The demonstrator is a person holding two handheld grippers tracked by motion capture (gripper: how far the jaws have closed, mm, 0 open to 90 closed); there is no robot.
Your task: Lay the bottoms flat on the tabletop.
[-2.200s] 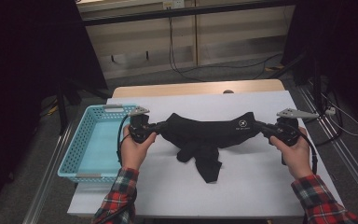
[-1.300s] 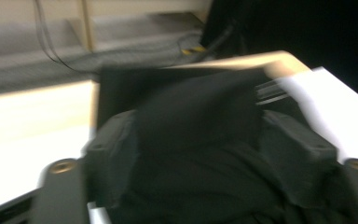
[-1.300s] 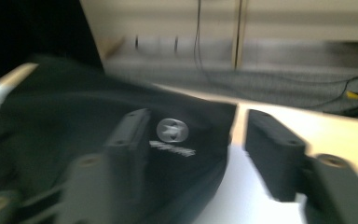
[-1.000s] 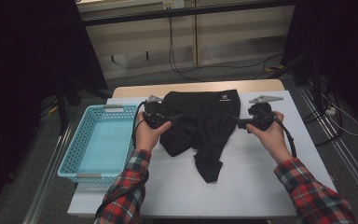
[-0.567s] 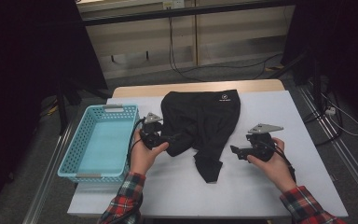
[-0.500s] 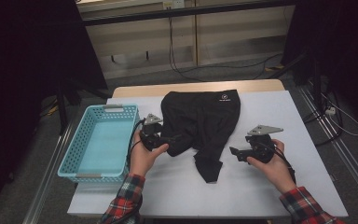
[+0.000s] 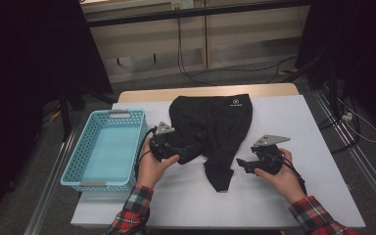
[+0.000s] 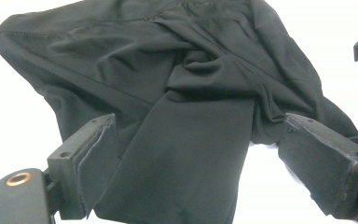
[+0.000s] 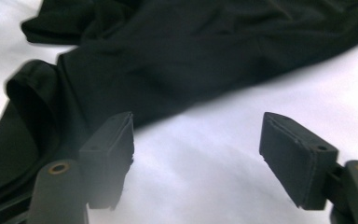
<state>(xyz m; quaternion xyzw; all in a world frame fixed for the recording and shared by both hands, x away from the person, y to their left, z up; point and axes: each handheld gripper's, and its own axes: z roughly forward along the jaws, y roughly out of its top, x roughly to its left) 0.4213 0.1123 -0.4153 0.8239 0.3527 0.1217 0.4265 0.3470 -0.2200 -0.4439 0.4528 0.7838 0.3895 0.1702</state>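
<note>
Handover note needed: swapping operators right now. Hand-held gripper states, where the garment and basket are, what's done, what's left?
Left hand-held gripper: jaws open, black fabric lying between them, pads not pressing on it.
Right hand-held gripper: jaws open over bare table, holding nothing, just right of the garment's lower tail.
Black garment: on the white table, top part lying flat with its small logo near the far edge, a narrow piece trailing toward the person.
Blue basket: at the left table edge, nothing in it.
Done: garment appears partly folded.
Left: probably fold in the trailing piece, then likely move the garment to the basket.
</note>
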